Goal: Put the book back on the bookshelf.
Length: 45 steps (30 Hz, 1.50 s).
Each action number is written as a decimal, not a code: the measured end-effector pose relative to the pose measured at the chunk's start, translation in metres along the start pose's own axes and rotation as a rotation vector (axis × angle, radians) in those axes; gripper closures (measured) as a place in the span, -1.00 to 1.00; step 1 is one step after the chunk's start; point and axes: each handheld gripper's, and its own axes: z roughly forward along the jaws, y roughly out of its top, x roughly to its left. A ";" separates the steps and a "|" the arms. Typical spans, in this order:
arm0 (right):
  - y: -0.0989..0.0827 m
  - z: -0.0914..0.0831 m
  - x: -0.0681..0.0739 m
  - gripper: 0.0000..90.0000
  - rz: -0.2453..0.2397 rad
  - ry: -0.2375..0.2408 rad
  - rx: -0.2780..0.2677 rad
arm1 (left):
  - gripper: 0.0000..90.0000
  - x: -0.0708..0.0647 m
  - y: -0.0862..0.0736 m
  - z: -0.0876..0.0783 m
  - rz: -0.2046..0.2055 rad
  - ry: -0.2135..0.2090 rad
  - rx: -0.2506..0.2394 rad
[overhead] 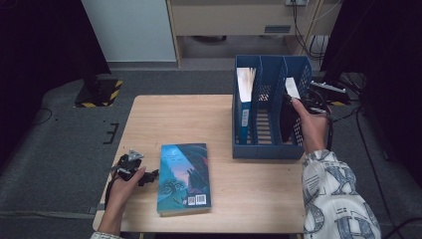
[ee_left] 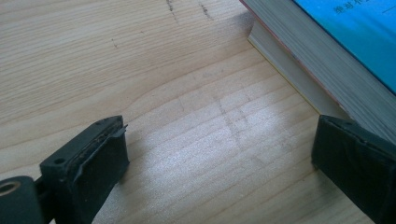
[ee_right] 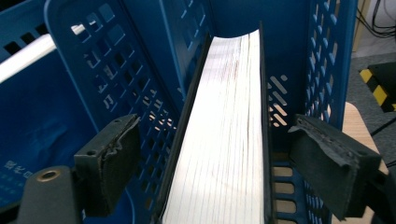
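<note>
- High view: the blue plastic three-slot file rack [overhead: 268, 149] stands at upper right of the pale wooden table [overhead: 174, 119], with the black-covered book [overhead: 287, 119] upright in its right slot
- Right gripper view: the right gripper [ee_right: 233, 163] has its jaws apart, pads clear of the book's white page edge [ee_right: 229, 140] between them
- Left gripper view: the left gripper [ee_left: 219, 163] is spread wide over bare wood at lower centre, beside the flat teal paperback book [ee_left: 327, 42] at upper right

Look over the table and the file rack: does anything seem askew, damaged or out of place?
One thing stands out: the black pads on the right gripper fingers look frayed and ragged at the edges. The dark book stands in the rack's right compartment; the blue book lies flat on the table.
</note>
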 end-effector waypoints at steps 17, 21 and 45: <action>-0.004 -0.029 -0.003 -0.76 -0.009 0.044 -0.037 | -0.94 0.000 0.000 0.000 0.005 0.001 0.003; -0.009 -0.039 -0.004 -0.76 -0.017 0.052 -0.039 | -0.94 0.000 0.000 0.000 0.006 0.001 0.004; -0.083 -0.069 0.021 -0.83 -0.077 0.162 -0.019 | -0.96 -0.001 0.000 0.000 0.010 0.004 0.000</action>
